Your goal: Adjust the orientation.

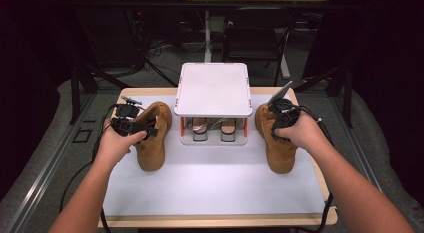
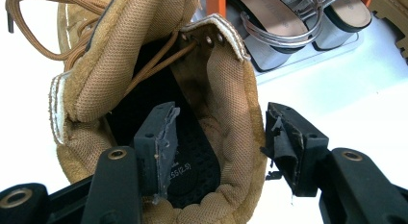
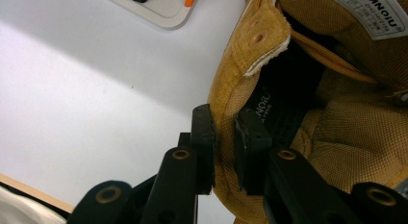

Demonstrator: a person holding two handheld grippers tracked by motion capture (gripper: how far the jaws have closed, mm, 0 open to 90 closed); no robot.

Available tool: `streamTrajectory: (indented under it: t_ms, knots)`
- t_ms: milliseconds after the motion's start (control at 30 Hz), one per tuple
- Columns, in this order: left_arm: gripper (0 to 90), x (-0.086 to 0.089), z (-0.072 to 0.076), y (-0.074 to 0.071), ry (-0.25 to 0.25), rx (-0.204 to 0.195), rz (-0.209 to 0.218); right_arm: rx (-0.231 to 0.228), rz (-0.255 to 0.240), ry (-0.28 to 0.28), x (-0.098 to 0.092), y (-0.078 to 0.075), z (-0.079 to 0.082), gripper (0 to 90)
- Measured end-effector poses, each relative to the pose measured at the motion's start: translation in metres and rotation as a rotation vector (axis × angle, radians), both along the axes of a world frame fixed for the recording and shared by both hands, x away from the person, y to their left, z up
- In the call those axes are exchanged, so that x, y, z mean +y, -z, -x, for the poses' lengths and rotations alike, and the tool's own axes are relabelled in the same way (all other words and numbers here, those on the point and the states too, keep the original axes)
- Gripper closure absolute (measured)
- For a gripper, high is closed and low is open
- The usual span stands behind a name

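Two tan lace-up boots stand on the white table top, one at each side of a small rack. My left gripper (image 1: 150, 129) is at the collar of the left boot (image 1: 152, 145). In the left gripper view its jaws straddle the padded collar wall of that boot (image 2: 120, 51), one pad inside, one outside, open with gaps on both sides. My right gripper (image 1: 276, 129) sits at the collar of the right boot (image 1: 281, 155). In the right gripper view the gripper (image 3: 225, 144) pinches the collar wall of the boot (image 3: 346, 123) between its pads.
A white-topped rack (image 1: 213, 88) stands mid-table at the back, with silver heeled sandals (image 1: 200, 130) on its lower shelf; the same sandals (image 2: 279, 27) lie beyond the left boot. The table's front edge (image 1: 215, 220) is near me. A dark chair (image 1: 255, 38) stands behind the table.
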State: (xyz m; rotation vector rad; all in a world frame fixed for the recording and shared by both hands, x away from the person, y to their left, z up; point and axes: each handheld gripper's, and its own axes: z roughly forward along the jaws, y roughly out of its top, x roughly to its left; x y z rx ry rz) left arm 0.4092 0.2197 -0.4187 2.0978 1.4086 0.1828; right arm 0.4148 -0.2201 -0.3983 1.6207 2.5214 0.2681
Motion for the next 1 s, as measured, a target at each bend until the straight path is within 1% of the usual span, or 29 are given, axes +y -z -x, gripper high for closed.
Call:
streamTrajectory:
  t_ms: [67, 100, 167, 267, 400, 500, 533, 567, 600, 667, 733, 800, 867, 900, 1000]
  knots:
    - [45.2, 0.0, 0.0, 0.0, 0.001, 0.001, -0.001, 0.005, 0.012, -0.017, 0.001, -0.001, 0.002, 79.7]
    - [45.2, 0.001, 0.001, 0.0, 0.0, -0.001, 0.0, 0.002, 0.004, -0.015, 0.001, 0.0, 0.004, 79.8]
    - [45.1, 0.001, 0.001, 0.0, 0.0, 0.002, 0.002, 0.015, 0.018, -0.043, 0.001, -0.001, 0.008, 79.9]
    - [45.1, 0.0, 0.0, -0.001, 0.003, 0.004, -0.001, 0.01, 0.013, -0.042, 0.002, -0.001, 0.013, 79.7]
    - [45.1, -0.001, 0.0, -0.002, 0.003, -0.001, -0.007, -0.001, 0.011, -0.037, 0.002, -0.001, 0.014, 78.3]
    - [45.1, -0.001, 0.001, -0.004, 0.005, -0.005, -0.012, -0.003, 0.001, -0.03, 0.001, 0.0, 0.014, 75.0]
    - [45.1, -0.001, 0.001, -0.005, 0.005, -0.004, -0.014, -0.005, -0.002, -0.034, -0.001, -0.001, 0.014, 72.7]
    - [45.1, 0.0, 0.002, -0.006, 0.006, -0.004, -0.018, -0.014, -0.014, -0.023, -0.001, -0.002, 0.015, 70.3]
    - [45.1, 0.0, 0.002, -0.008, 0.004, -0.011, -0.02, -0.015, -0.015, -0.034, -0.002, -0.005, 0.015, 67.6]
    - [44.6, 0.001, 0.002, -0.012, 0.001, -0.012, -0.029, -0.032, -0.036, -0.028, -0.003, -0.011, 0.017, 64.3]
    - [43.7, 0.003, 0.003, -0.018, -0.001, -0.029, -0.042, -0.047, -0.033, -0.038, -0.004, -0.017, 0.018, 60.2]
    - [42.8, 0.004, 0.003, -0.023, -0.005, -0.032, -0.051, -0.061, -0.027, -0.038, -0.004, -0.022, 0.02, 57.7]
    - [42.5, 0.006, 0.002, -0.025, -0.003, -0.029, -0.06, -0.072, -0.02, -0.036, -0.005, -0.024, 0.02, 55.9]
    - [42.6, 0.007, 0.001, -0.026, -0.004, -0.022, -0.061, -0.079, -0.018, -0.033, -0.006, -0.025, 0.02, 54.6]
    - [45.2, 0.013, -0.002, -0.026, -0.021, -0.004, -0.092, -0.093, -0.022, -0.023, -0.01, -0.027, 0.019, 51.8]
